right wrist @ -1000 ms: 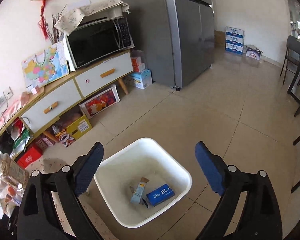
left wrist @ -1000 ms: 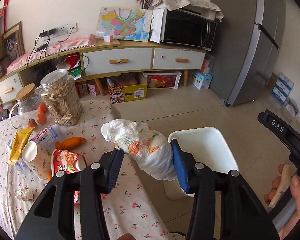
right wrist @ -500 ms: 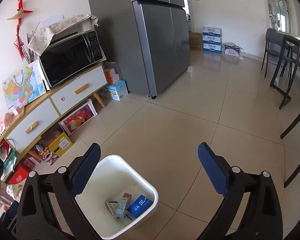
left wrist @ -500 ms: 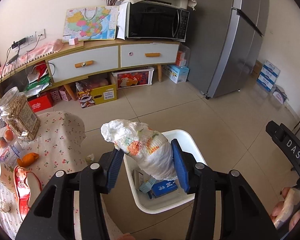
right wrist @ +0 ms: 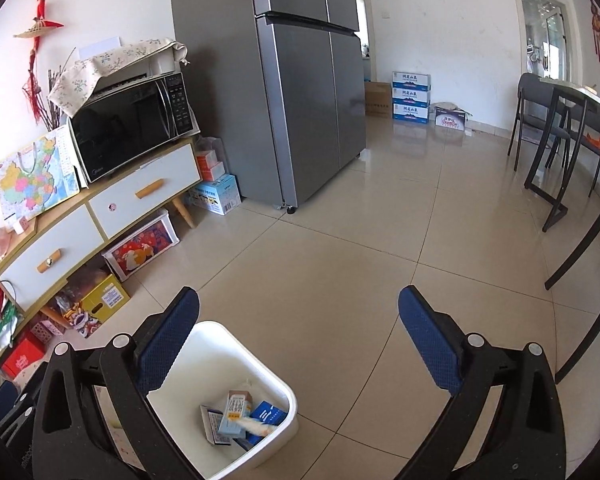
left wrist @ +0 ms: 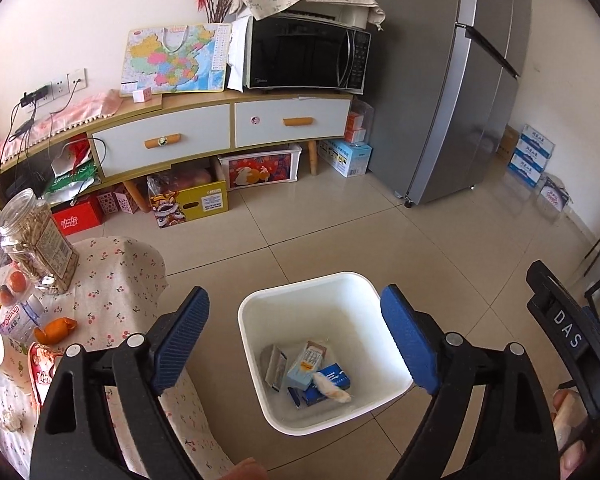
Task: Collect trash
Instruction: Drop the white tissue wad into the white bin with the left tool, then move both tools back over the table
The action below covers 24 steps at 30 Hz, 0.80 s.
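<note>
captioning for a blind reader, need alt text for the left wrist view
The open left claw hovers above a white trash bin on a tiled floor, with cartons and a white wad inside. A cherry-print table stands left.

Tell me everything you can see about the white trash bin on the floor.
The white trash bin looks like smooth plastic, squarish with rounded corners and a rolled rim, open-topped with no lid. It stands upright on the beige tiled floor, beside the corner of the cherry-print tablecloth. Inside lie a pale blue carton, a dark blue packet, a greyish wrapper and a crumpled white wad on top. The open left gripper hangs above it; neither gripper touches it.
</note>
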Each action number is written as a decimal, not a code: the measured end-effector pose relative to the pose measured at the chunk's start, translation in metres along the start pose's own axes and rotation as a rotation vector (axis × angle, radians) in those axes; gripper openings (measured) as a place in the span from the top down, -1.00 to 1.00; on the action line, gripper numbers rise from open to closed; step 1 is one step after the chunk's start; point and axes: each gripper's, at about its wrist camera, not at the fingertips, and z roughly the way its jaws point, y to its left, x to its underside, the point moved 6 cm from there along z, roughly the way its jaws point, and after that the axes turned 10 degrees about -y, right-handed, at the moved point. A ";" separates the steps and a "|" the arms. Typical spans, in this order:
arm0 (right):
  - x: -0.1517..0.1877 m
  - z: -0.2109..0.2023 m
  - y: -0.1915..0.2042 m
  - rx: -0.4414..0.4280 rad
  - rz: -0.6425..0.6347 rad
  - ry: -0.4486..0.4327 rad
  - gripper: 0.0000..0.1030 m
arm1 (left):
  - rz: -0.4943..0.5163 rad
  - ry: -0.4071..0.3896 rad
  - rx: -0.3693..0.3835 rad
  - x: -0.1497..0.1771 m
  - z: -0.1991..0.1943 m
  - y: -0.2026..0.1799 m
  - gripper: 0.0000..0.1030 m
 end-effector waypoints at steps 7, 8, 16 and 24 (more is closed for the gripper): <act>0.007 -0.016 0.031 -0.067 -0.086 -0.009 -0.86 | -0.035 -0.030 -0.111 0.002 -0.022 0.040 -0.73; 0.008 -0.018 0.037 -0.078 -0.100 -0.013 -0.86 | -0.045 -0.031 -0.130 0.003 -0.026 0.047 -0.73; 0.020 -0.047 0.079 -0.174 -0.196 -0.044 -0.86 | -0.114 -0.019 -0.234 0.014 -0.043 0.099 -0.73; 0.044 -0.076 0.128 -0.277 -0.299 -0.037 -0.86 | -0.159 -0.013 -0.340 0.034 -0.061 0.148 -0.73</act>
